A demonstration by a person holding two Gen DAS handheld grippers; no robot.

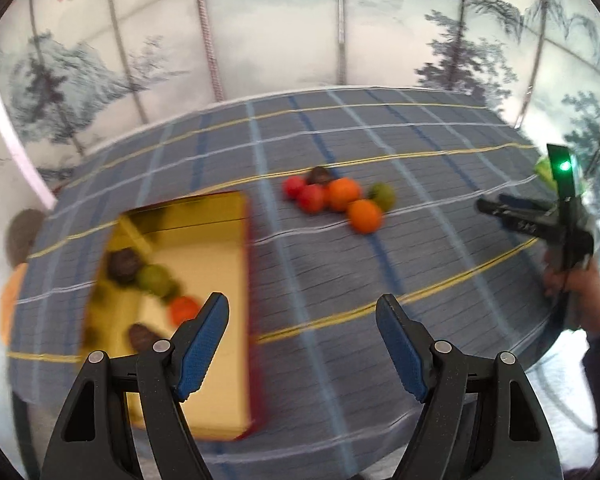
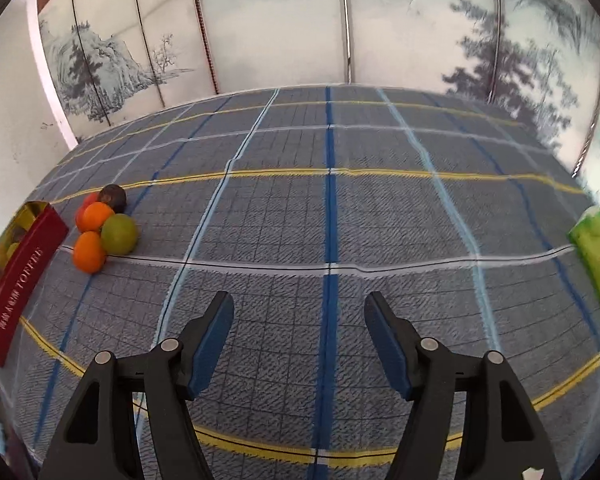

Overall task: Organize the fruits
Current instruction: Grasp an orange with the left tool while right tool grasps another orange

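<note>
Red box [image 2: 18,276] reads "TOFFEE"; both hand-held grippers [image 1: 302,344] [image 2: 299,340] spread, empty.

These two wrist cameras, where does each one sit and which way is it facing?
Left wrist: sits on the left gripper, looking forward and down along its open fingers at the red box and the loose fruit pile; the right gripper and the hand holding it show at the right edge.
Right wrist: sits on the right gripper, looking down over the plaid tablecloth, fingers open and empty; a green packet lies at right.
Shared: box, fruit pile, tablecloth, painted screen.
</note>
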